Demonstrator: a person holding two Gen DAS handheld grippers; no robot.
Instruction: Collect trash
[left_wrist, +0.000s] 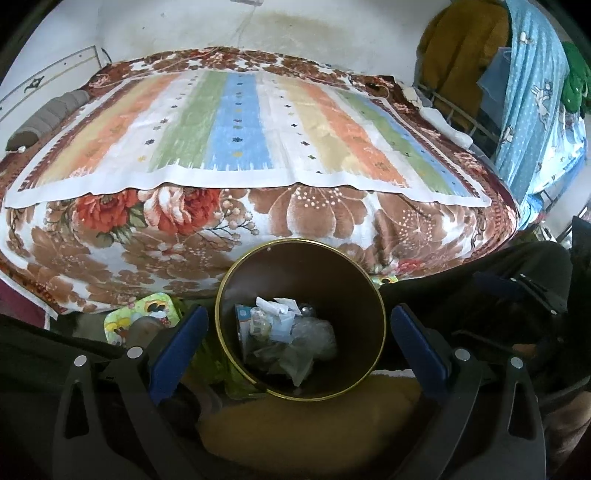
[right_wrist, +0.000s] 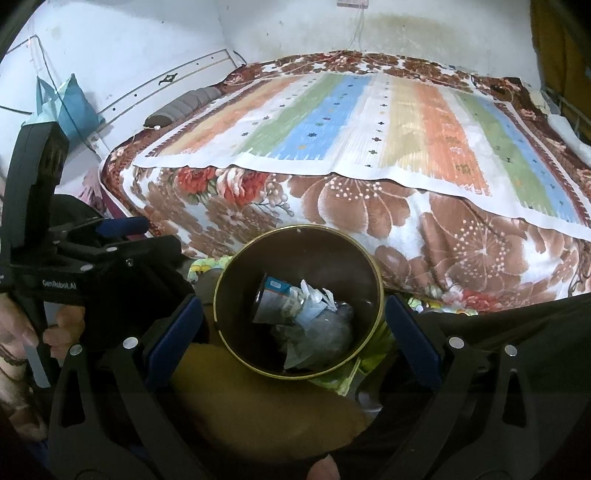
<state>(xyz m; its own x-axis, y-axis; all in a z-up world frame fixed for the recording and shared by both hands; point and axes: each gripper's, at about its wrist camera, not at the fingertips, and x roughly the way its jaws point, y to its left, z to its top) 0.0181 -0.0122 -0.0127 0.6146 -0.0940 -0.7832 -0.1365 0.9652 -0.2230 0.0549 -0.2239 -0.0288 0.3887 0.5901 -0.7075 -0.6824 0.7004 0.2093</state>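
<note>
From the left wrist, the left gripper (left_wrist: 299, 332) is spreading wide, empty, above the brown bin (left_wrist: 354, 295) beside the bed (left_wrist: 258, 229); crumpled trash (left_wrist: 288, 332) is lying inside. From the right wrist, the right gripper (right_wrist: 293, 325) is gaping wide over the same bin (right_wrist: 354, 266), holding nothing

Pretty clearly a bedroom in someone's home. A big bed (left_wrist: 258, 155) fills most of the frame, with a brown floral blanket (left_wrist: 314, 221) and a striped pastel sheet (left_wrist: 236, 136) on top. Stained white wall (left_wrist: 295, 26) behind it, and clothes (left_wrist: 461, 55) hanging at the upper right.
</note>
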